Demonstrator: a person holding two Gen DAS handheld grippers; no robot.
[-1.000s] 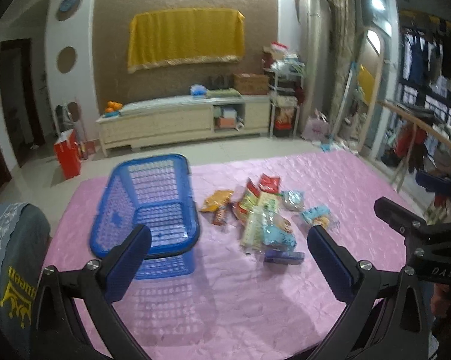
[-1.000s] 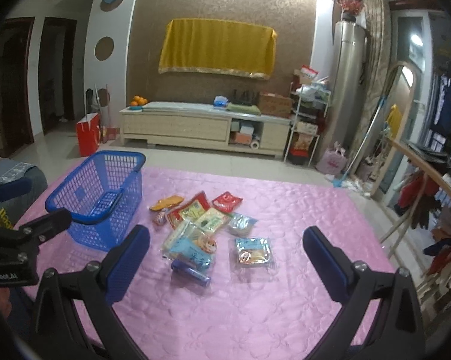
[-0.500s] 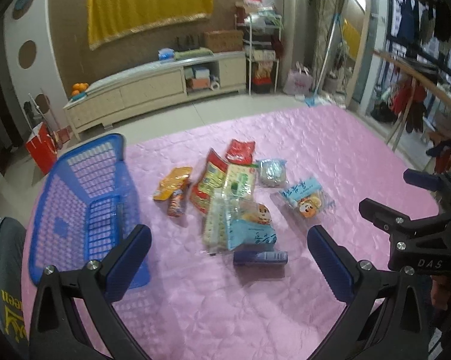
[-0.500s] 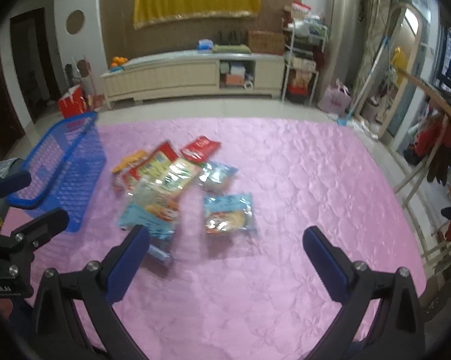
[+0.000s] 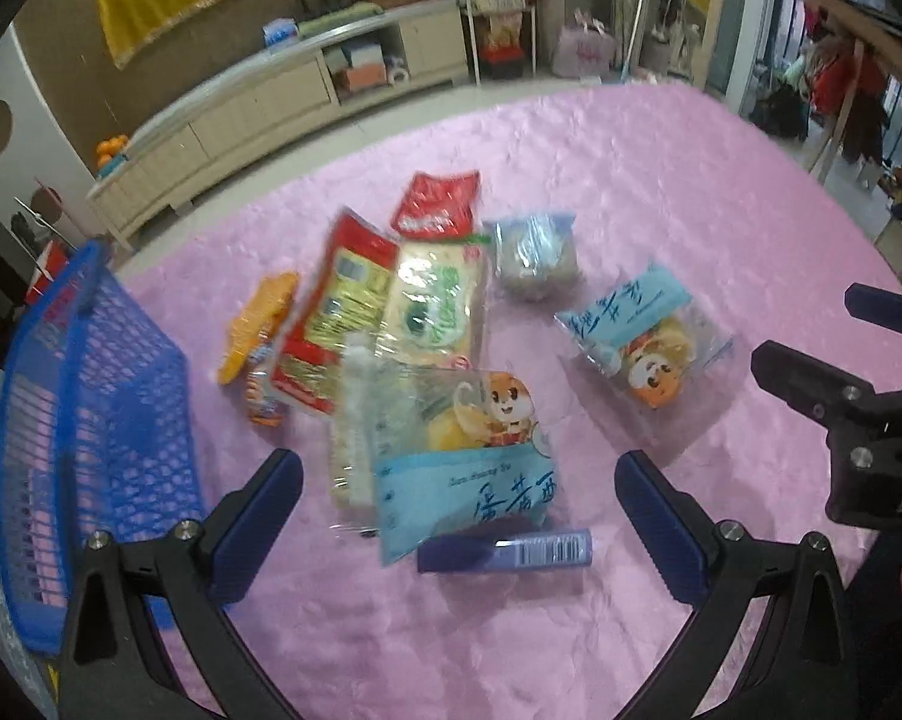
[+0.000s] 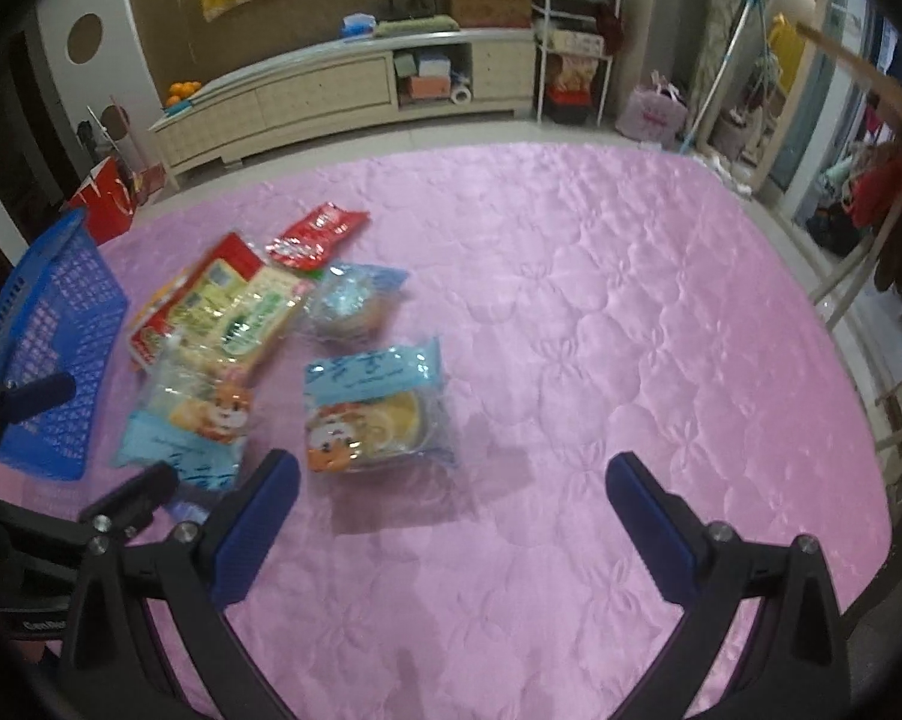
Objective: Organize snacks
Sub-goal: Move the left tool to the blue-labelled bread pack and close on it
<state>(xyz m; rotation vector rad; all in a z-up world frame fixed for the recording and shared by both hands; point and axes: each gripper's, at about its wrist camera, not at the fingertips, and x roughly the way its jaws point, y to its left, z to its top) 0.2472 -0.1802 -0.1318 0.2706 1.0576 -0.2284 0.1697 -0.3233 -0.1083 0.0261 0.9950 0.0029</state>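
Left wrist view: the blue basket (image 5: pixel 84 420) sits at the far left on the pink surface (image 5: pixel 661 192), beside the left gripper's (image 5: pixel 458 495) left finger. The jaws are spread wide and hold nothing. Between them and a little ahead lies the pile of snacks. Nearest is a dark blue tube (image 5: pixel 505 549), touching a clear bag with a light blue label and a cartoon animal (image 5: pixel 463 450). Farther back are an orange packet (image 5: pixel 258 324), a red and yellow bag (image 5: pixel 336 318), a green and cream bag (image 5: pixel 435 300) and a small red packet (image 5: pixel 435 204). To the right sits a grey round snack in clear wrap (image 5: pixel 535 255), then a second cartoon bag (image 5: pixel 643 339) lying alone, just ahead of the right finger. The other gripper pokes in at the far right edge.

Right wrist view: the basket (image 6: pixel 54 354) is far left. The pile is left of the right gripper (image 6: pixel 451 504). The lone cartoon bag (image 6: pixel 372 408) lies just ahead of its left finger. These jaws are also spread wide and hold nothing, with bare pink surface (image 6: pixel 631 312) between them.
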